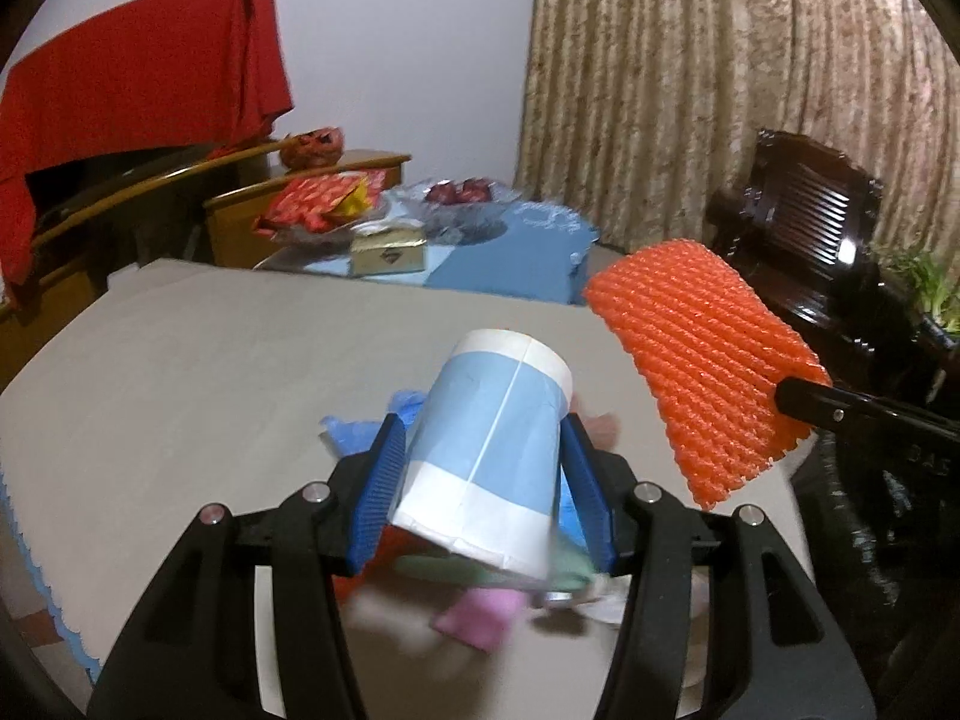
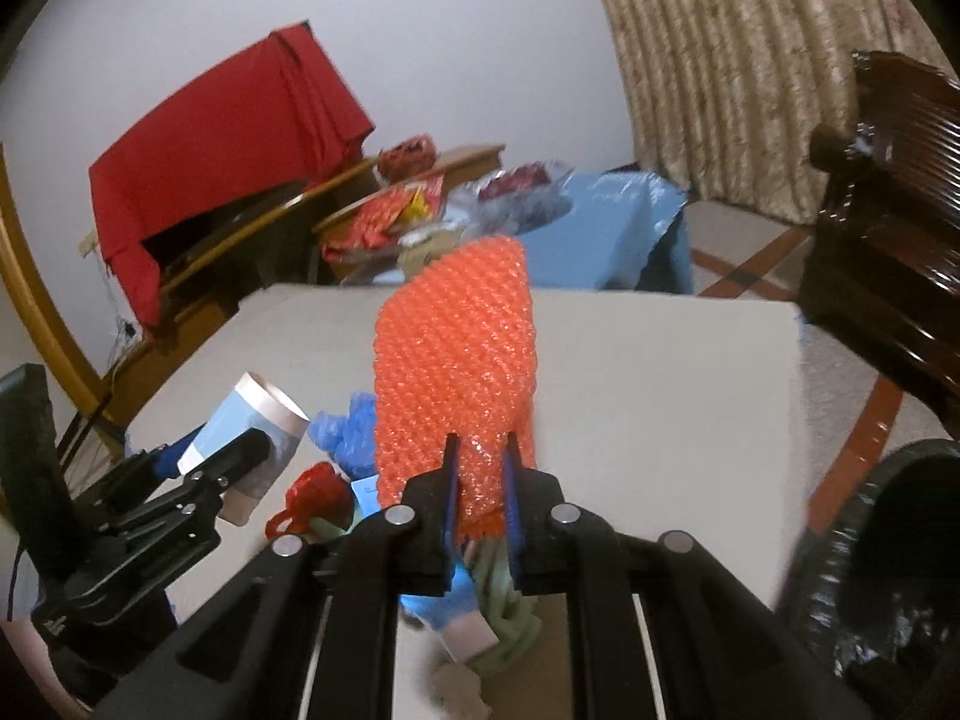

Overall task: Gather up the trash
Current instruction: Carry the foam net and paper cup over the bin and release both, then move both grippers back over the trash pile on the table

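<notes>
Your left gripper [image 1: 480,480] clamps a blue-and-white paper cup [image 1: 486,450] between its blue pads [image 1: 378,498], cup tilted, base pointing away, lifted clear of the grey table [image 1: 210,372]. Your right gripper [image 2: 480,480] pinches the near end of an orange foam net sleeve [image 2: 456,360], jaws closed tight on it, sleeve standing up off the table. Beneath both grippers lies the remaining litter: blue plastic scrap [image 2: 351,429], red wrapper [image 2: 318,489], pink piece [image 1: 474,621], green scrap [image 2: 510,612]. A black-lined bin [image 2: 888,570] sits at your right, beside the table edge.
</notes>
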Available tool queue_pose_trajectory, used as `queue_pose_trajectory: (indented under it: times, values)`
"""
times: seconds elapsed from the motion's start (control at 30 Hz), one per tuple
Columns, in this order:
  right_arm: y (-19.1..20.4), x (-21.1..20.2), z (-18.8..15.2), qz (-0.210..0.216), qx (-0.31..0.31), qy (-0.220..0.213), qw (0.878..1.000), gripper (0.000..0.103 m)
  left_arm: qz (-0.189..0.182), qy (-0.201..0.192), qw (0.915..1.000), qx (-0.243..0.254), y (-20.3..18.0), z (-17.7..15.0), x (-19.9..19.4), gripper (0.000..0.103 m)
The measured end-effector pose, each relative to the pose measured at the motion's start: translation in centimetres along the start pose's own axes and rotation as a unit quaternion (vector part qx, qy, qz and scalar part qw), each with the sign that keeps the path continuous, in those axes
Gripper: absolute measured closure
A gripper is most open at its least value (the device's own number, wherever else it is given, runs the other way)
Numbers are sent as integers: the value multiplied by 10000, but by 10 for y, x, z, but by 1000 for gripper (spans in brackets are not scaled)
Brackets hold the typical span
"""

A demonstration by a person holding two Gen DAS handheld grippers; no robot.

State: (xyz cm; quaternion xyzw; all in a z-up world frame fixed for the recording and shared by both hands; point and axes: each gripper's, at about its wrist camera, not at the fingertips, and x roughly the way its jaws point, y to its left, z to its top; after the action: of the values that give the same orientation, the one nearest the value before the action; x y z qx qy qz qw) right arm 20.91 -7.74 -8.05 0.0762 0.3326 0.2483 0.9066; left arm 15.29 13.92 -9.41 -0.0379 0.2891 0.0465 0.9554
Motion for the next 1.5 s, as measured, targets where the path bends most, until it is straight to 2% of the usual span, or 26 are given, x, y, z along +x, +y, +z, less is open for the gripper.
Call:
queue_pose_trajectory:
  times: [0.17, 0.33, 0.6, 0.77, 0.97, 1.1, 1.17, 1.2, 1.23, 1.27, 1.37, 1.4, 1.43, 1.5]
  values:
    - [-26, -49, -7, -375, 214, -234, 9988, 90, -488, -44, 9985, 246, -44, -1, -13, 51]
    - [-58, -92, -19, -844, 425, -384, 9948, 90, -1076, -19, 9930, 494, -98, -7, -17, 51]
    - [-127, -149, -49, -1753, 914, -505, 9790, 90, -1953, -15, 9757, 998, -193, -17, -16, 51]
    - [-164, -171, -71, -2184, 1214, -494, 9670, 90, -2355, 116, 9647, 1172, -247, -27, -6, 51]
    - [-188, -186, -93, -2563, 1334, -446, 9563, 90, -2646, 278, 9548, 1323, -292, -38, 10, 50]
    - [-201, -192, -105, -2744, 1456, -387, 9497, 85, -2880, 375, 9468, 1384, -309, -46, 14, 39]
    - [-206, -192, -108, -2828, 1524, -360, 9463, 83, -2946, 422, 9442, 1408, -312, -48, 16, 31]
    - [-208, -193, -109, -2856, 1544, -355, 9452, 77, -2954, 433, 9441, 1400, -311, -49, 17, 26]
    - [-208, -194, -109, -2893, 1557, -350, 9439, 67, -2979, 451, 9435, 1377, -310, -50, 17, 25]
    - [-208, -195, -111, -2943, 1563, -361, 9422, 62, -2991, 467, 9436, 1339, -305, -50, 18, 25]
    - [-205, -196, -111, -3012, 1542, -403, 9402, 40, -2888, 425, 9483, 1248, -293, -46, 19, 19]
    - [-202, -196, -110, -3068, 1527, -436, 9384, 23, -2847, 397, 9499, 1227, -288, -45, 18, 17]
    - [-201, -197, -109, -3097, 1511, -481, 9375, 14, -2794, 357, 9518, 1213, -282, -43, 16, 16]
    - [-194, -196, -105, -3074, 1460, -592, 9385, 9, -2654, 253, 9564, 1195, -267, -40, 12, 13]
